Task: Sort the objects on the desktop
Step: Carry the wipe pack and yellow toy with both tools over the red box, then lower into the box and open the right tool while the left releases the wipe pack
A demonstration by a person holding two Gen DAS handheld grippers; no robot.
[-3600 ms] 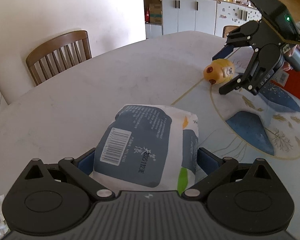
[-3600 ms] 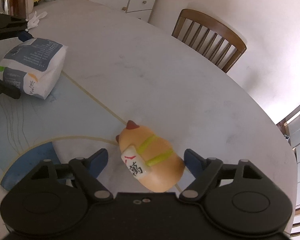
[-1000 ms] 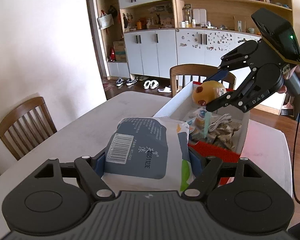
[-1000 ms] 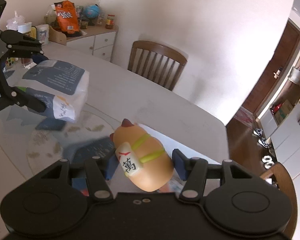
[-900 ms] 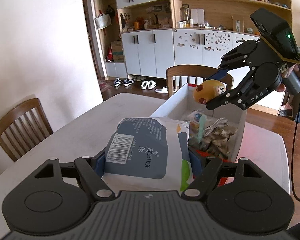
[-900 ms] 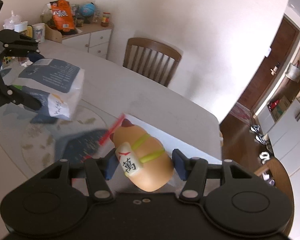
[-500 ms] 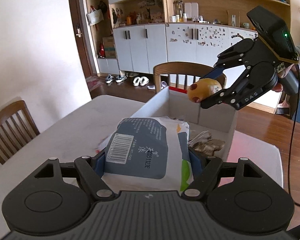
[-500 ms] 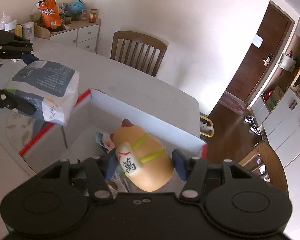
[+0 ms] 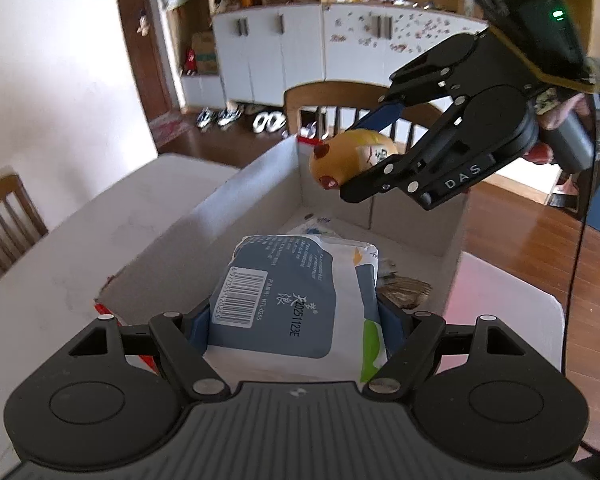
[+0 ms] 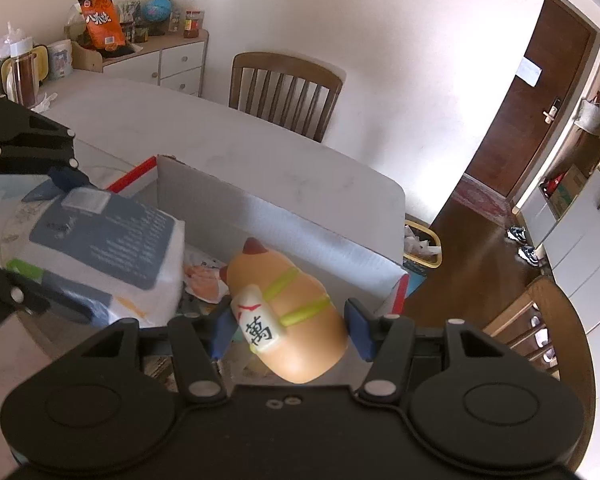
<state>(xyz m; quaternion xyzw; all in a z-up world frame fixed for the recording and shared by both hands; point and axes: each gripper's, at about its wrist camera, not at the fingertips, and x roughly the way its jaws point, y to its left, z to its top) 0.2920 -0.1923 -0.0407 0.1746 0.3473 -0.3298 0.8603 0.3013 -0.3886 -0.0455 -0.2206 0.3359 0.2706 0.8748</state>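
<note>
My left gripper (image 9: 294,318) is shut on a blue and white tissue pack (image 9: 288,300) and holds it over the near end of an open white cardboard box (image 9: 220,220). My right gripper (image 10: 286,322) is shut on a yellow-orange toy (image 10: 296,320) with green stripes and a white tile, held above the box (image 10: 300,220). In the left wrist view the right gripper (image 9: 364,156) and toy (image 9: 350,154) hang over the box's far end. The tissue pack (image 10: 96,248) also shows at the left of the right wrist view.
The box holds loose items (image 9: 404,292) at its bottom and stands near the table's edge (image 10: 396,188). Wooden chairs (image 10: 284,88) surround the white table (image 9: 60,260). A sideboard with snacks (image 10: 100,12) and a bottle (image 10: 22,76) stands at the back left.
Both grippers have moved closer over the box with their loads. The box fills more of both views, and the tissue pack now hangs above its inside.
</note>
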